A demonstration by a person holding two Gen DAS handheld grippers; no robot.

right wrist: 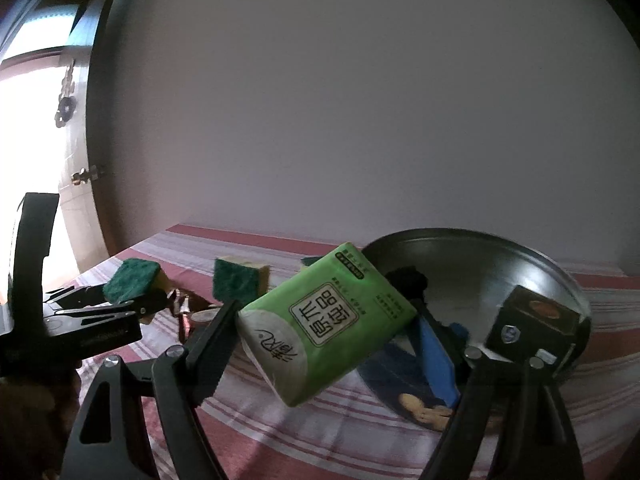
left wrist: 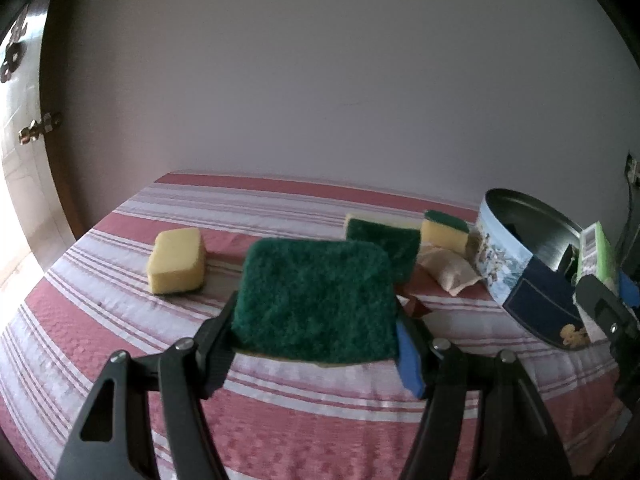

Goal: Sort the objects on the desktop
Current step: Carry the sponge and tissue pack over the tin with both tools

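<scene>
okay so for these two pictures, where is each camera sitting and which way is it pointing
Left wrist: sits on the left tool, facing the wall across the striped tablecloth; its fingers clamp a green-topped sponge.
Right wrist: sits on the right tool, facing the same wall; its fingers clamp a green tissue pack before the round tin.
Shared: the tin, loose sponges, tablecloth, and each other's tool.
</scene>
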